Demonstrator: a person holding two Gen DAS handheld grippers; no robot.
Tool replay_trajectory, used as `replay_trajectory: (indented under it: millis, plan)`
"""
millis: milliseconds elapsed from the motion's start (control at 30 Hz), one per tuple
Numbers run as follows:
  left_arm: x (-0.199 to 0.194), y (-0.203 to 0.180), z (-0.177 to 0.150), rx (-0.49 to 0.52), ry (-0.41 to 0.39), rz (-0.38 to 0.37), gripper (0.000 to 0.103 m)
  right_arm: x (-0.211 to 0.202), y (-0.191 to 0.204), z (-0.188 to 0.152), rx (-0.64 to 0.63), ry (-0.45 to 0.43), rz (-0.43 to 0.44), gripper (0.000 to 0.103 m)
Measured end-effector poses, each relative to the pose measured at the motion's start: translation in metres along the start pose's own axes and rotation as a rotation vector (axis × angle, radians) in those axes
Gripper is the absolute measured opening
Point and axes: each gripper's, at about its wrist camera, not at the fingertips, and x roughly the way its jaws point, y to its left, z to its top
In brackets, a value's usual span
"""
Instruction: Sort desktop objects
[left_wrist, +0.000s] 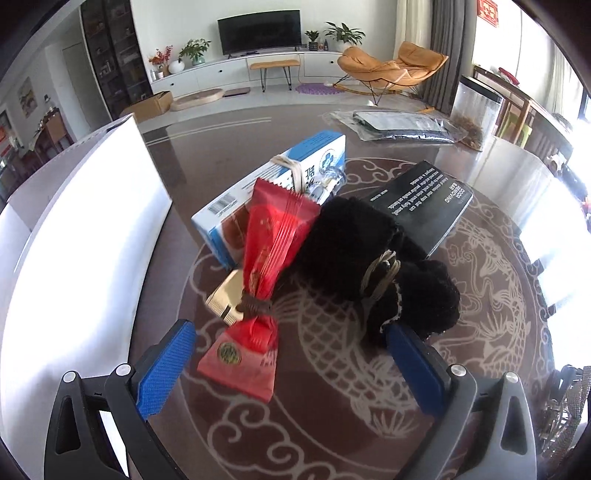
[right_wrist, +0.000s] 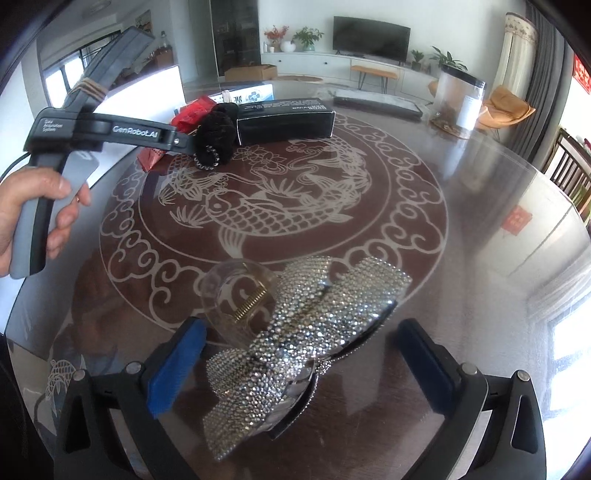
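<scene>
1. The left gripper (left_wrist: 290, 365) hovers low over a dark glass-topped table (left_wrist: 332, 443) etched with a dragon motif, its blue-padded jaws spread wide and holding nothing.

2. Between and just ahead of those jaws lies a red candy wrapper (left_wrist: 266, 266), its near end flat on the glass and its far end leaning up against a blue-and-white box (left_wrist: 258, 184) bound with a rubber band.

3. A small gold comb-like clip (left_wrist: 225, 299) sits against the wrapper's left side, while a black fuzzy hair accessory (left_wrist: 351, 240) rests touching its right side; the right blue pad stands just at that accessory's near edge.

4. A black box with white lettering (left_wrist: 424, 199) lies behind the black accessory, and a tall white panel (left_wrist: 74, 240) stands at the table's left.

5. The right gripper (right_wrist: 299, 365) is likewise wide open and empty, its jaws flanking a rhinestone-covered bow (right_wrist: 295, 332) that lies on the glass between them, touching neither pad.

6. A clear round object with a gold comb piece (right_wrist: 243, 295) sits just beside the bow's left end.

7. Seen from the right wrist, the person's hand (right_wrist: 33, 214) grips the handle of the left tool near the far cluster of items.

8. A clear canister with a black lid (right_wrist: 460, 99) stands at the table's far right.
</scene>
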Motion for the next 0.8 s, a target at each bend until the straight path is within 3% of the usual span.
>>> replay_trajectory:
  millis: [100, 133, 167, 200, 233, 400, 567, 700, 800]
  plan:
    - [0.005, -0.003, 0.004, 0.038, -0.009, -0.023, 0.103, -0.001, 0.0, 0.0, 0.002, -0.003, 0.001, 0.103]
    - [0.004, -0.003, 0.003, 0.04, -0.025, -0.036, 0.096, -0.001, 0.0, 0.0, 0.005, -0.008, 0.002, 0.103]
    - [0.001, -0.002, 0.002, 0.039, -0.045, -0.051, 0.07, -0.002, -0.001, -0.001, 0.007, -0.014, 0.004, 0.103]
    - [-0.001, -0.001, 0.0, 0.035, -0.059, -0.048, 0.057, -0.004, -0.001, -0.001, 0.011, -0.022, 0.007, 0.103]
    - [-0.002, 0.0, -0.001, 0.024, -0.067, -0.052, 0.029, -0.005, -0.002, -0.001, 0.014, -0.03, 0.01, 0.103]
    - [-0.026, 0.007, -0.026, -0.051, -0.112, -0.109, 0.023, -0.01, -0.004, -0.002, 0.031, -0.054, 0.007, 0.103]
    - [-0.074, 0.007, -0.088, -0.125, -0.103, -0.14, 0.023, -0.01, -0.004, -0.001, 0.032, -0.059, 0.005, 0.103]
    - [-0.083, 0.007, -0.13, -0.171, -0.051, -0.131, 0.025, -0.009, -0.003, -0.001, 0.023, -0.052, 0.001, 0.103]
    - [-0.084, 0.002, -0.137, -0.164, -0.055, -0.111, 0.031, -0.007, -0.002, -0.001, 0.017, -0.044, -0.004, 0.103]
